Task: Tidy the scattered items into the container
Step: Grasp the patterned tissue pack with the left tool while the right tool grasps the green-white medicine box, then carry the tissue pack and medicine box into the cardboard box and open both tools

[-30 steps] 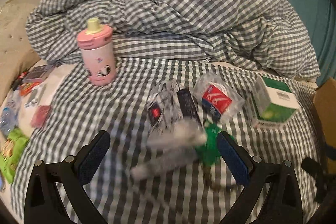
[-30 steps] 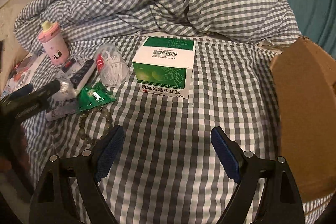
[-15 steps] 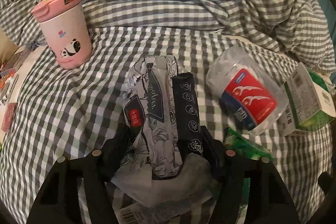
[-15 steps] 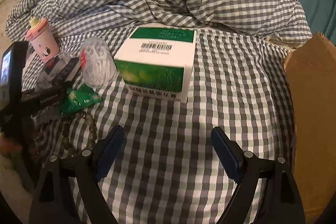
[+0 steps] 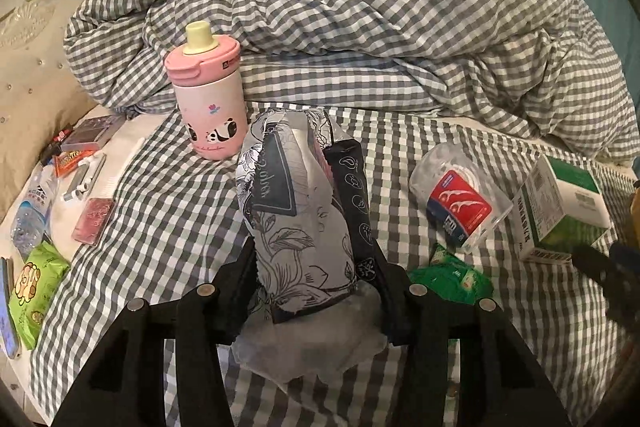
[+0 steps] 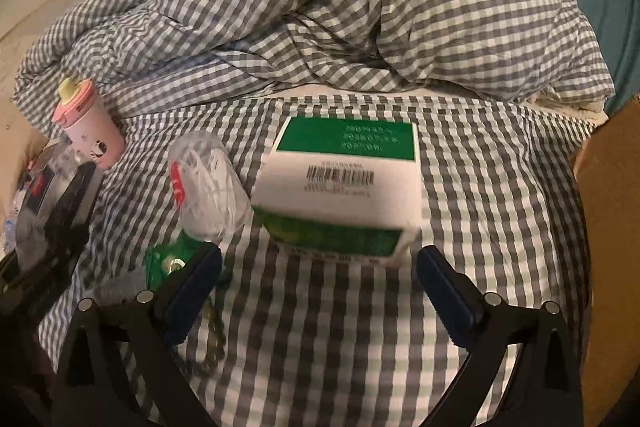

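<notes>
My left tool has just been closing and now clamps the soft, crinkly floral pouch, raised off the bed. My right tool has just been opening; it gapes empty, the stiff green carton just ahead. Cardboard container far right. Most items remain: pink bottle, clear tub, green sachet.

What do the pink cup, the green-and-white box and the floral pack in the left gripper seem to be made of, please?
Pink cup: apparently hard plastic, smooth with a soft sheen.
Green-and-white box: likely printed cardboard, with crisp folded edges and a barcode.
Floral pack: thin glossy plastic film, wrinkled and reflective where the left gripper squeezes it.
</notes>
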